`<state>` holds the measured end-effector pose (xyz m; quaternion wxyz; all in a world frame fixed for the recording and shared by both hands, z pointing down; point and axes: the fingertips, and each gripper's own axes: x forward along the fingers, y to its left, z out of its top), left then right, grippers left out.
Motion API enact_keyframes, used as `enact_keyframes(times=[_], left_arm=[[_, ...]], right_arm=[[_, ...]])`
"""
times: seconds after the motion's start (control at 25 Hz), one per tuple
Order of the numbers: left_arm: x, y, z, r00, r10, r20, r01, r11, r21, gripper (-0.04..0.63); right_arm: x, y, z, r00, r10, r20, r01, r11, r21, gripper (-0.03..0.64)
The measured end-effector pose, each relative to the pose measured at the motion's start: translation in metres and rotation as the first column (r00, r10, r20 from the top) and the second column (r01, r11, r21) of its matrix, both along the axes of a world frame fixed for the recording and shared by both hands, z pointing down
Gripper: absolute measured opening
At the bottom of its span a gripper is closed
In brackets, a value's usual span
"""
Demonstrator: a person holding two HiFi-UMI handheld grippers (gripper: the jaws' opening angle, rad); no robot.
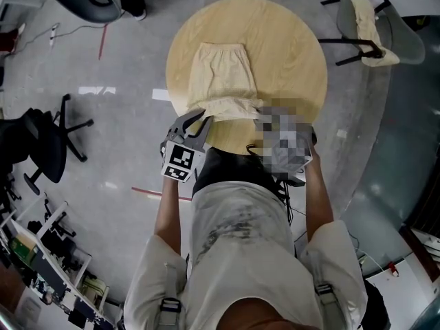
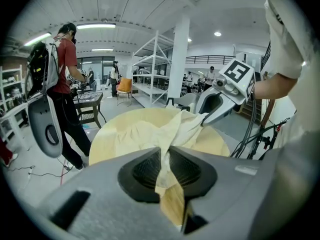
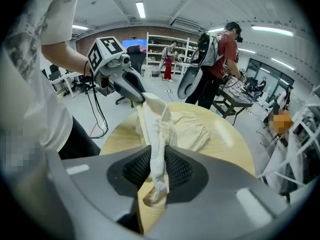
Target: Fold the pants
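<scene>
The jaws of the left gripper are pinching shut on one near corner of the cream pants, and those of the right gripper are clamping the other corner. The pants are lying on the round wooden table, with their near edge hanging raised between the grippers. The first fold appears to be starting. Next, both grippers are going to need to carry that edge evenly toward the far end.

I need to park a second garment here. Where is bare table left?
Widest: the table right of the pants, out to the rim. A narrower strip lies beyond the pants. The near edge is crowded: left gripper and right gripper both hold the pants there.
</scene>
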<state>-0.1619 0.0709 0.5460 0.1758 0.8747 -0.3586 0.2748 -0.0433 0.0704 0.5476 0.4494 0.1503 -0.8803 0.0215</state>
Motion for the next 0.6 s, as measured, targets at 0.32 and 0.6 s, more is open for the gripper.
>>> enact_keyframes(times=[0.32, 0.6], left_arm=[[-0.002, -0.036, 0.008, 1.0, -0.006, -0.007, 0.006, 1.0, -0.02, 0.063], [-0.003, -0.066, 0.016, 1.0, -0.008, -0.004, 0.008, 0.999, -0.031, 0.064]], right_arm=[[-0.001, -0.035, 0.007, 1.0, 0.004, -0.004, -0.004, 1.0, -0.021, 0.078], [-0.003, -0.064, 0.017, 1.0, 0.009, -0.003, -0.009, 0.999, -0.036, 0.08]])
